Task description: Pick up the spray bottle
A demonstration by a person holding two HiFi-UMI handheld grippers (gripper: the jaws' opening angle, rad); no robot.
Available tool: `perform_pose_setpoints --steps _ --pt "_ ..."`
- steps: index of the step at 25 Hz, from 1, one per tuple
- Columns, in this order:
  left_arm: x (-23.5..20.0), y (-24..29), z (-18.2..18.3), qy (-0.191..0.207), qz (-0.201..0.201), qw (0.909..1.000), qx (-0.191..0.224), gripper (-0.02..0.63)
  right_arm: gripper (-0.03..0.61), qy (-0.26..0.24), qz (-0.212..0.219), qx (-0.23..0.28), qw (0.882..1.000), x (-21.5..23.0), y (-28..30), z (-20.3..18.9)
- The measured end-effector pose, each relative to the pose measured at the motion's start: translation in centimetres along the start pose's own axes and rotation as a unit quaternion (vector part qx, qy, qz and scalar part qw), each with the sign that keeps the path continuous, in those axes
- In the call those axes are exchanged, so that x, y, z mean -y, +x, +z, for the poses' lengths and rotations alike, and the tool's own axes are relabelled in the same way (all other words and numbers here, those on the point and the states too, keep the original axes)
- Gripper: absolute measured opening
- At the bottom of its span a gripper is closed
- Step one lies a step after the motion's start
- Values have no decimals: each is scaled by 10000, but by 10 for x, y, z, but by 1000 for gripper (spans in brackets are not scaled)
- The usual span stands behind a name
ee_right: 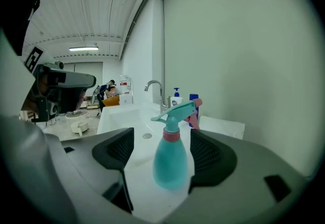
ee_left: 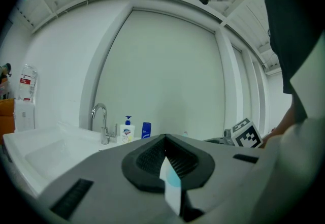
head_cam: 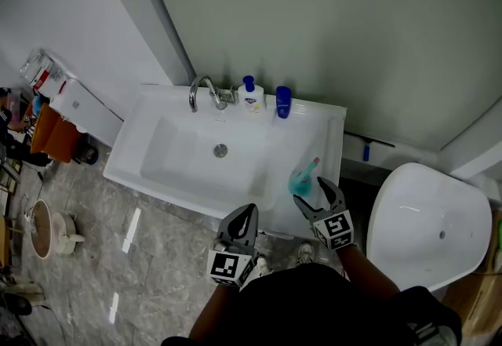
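A teal spray bottle (head_cam: 302, 178) with a pink collar and trigger stands upright on the right ledge of the white sink (head_cam: 129, 150). My right gripper (head_cam: 314, 194) is at its near side. In the right gripper view the spray bottle (ee_right: 171, 159) stands between the two dark pads of my right gripper (ee_right: 162, 154); the right pad is close beside it, the left pad stands apart, and neither presses on it. My left gripper (head_cam: 245, 215) hovers at the sink's front edge. In the left gripper view my left gripper (ee_left: 165, 139) has its jaws together with nothing held.
A chrome faucet (head_cam: 205, 91), a white soap pump bottle (head_cam: 251, 96) and a blue bottle (head_cam: 283, 102) line the back of the sink. A white toilet (head_cam: 427, 227) stands to the right. On the floor at the left are a pot (head_cam: 39, 228) and boxes.
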State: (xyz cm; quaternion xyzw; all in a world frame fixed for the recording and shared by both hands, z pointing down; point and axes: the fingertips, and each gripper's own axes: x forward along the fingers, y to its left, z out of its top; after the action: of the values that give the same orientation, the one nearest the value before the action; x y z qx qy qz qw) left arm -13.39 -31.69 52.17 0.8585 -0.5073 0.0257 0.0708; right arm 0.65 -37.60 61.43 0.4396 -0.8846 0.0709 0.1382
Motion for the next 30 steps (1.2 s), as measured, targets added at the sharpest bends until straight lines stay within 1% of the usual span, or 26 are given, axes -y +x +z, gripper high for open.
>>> perform_pose_setpoints --steps 2,12,17,28,30 --pt "-1 1 -1 -52 47 10000 -27 -5 323 -25 23 -25 10000 2 5 -2" --pt "-12 2 -3 30 268 9996 -19 -5 282 -143 123 -147 9997 4 24 -10" --pt "-13 2 -4 -139 299 9994 -120 -5 252 -138 88 -96 9998 5 31 -6" --pt "-15 0 -5 -186 346 9991 -129 -5 141 -246 -156 -37 9996 14 32 -7" --pt "-15 0 -4 -142 324 9993 -146 -5 140 -274 -174 23 9995 16 32 -6"
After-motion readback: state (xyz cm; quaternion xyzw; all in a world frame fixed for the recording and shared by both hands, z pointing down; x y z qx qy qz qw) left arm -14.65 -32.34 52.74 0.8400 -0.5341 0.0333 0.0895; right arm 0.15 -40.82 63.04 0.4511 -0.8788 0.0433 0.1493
